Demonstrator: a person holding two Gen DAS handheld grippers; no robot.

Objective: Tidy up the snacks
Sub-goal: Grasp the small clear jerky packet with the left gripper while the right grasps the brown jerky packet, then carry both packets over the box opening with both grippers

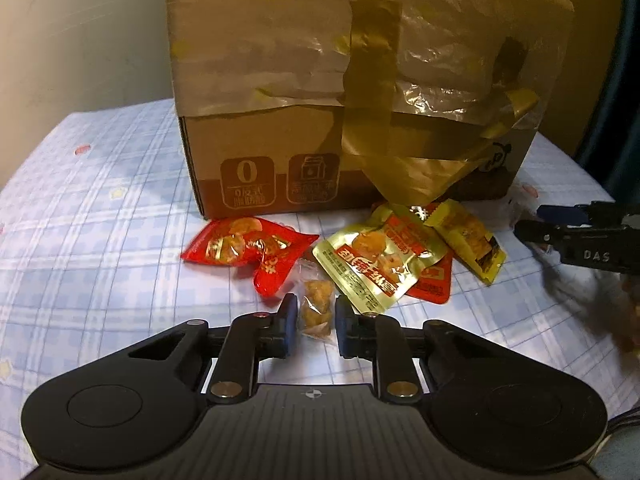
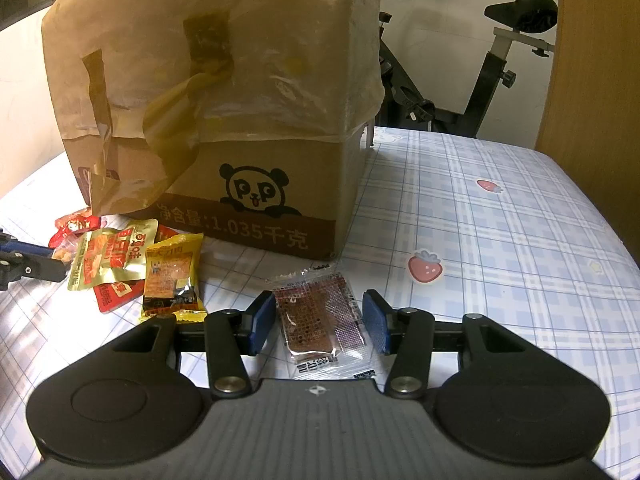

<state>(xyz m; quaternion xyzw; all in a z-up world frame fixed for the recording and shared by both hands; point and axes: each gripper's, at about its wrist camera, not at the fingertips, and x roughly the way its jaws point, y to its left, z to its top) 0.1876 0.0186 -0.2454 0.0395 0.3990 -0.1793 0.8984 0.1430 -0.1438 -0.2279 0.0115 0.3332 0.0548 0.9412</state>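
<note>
Blue-padded jaws of the left gripper point(image 1: 313, 326) pinch a clear packet of brown nuggets point(image 1: 316, 312) on the checked cloth point(image 1: 100, 220). Right gripper point(image 2: 319, 322), jaws spread, straddles a clear packet of dark, dotted snack point(image 2: 320, 320) before the taped cardboard box point(image 2: 248, 184).

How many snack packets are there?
6. A red packet on the left; gold packet atop a second red packet; yellow packet; small clear packet in the left gripper; brown snack packet inside the open right gripper. Others may be hidden.
</note>
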